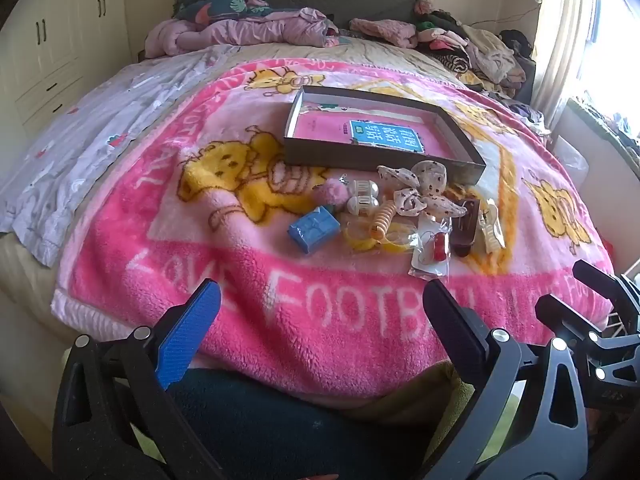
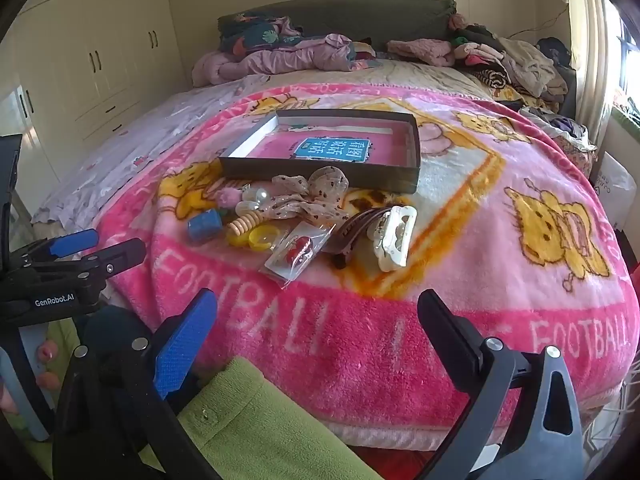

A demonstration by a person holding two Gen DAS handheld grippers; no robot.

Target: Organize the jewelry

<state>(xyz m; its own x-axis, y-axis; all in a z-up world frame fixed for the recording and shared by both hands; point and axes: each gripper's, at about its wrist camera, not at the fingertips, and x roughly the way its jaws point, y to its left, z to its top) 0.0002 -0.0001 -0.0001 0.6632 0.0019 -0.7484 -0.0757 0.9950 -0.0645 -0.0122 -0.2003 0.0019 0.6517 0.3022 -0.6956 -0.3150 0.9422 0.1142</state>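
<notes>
pink blanket (image 1: 320,320) reads "love football"; left tool (image 1: 320,308) marked "genrobot.ai" and right tool (image 2: 316,312) both spread, empty.

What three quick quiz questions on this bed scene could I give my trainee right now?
1. True or false: the left gripper and the right gripper are both open and empty.
2. Which lies nearest the shallow box? A the dotted scrunchie; B the blue box; C the clear packet.
3. Fill in: the white claw clip lies on the ____ blanket.

Key: 1 true; 2 A; 3 pink.
</notes>
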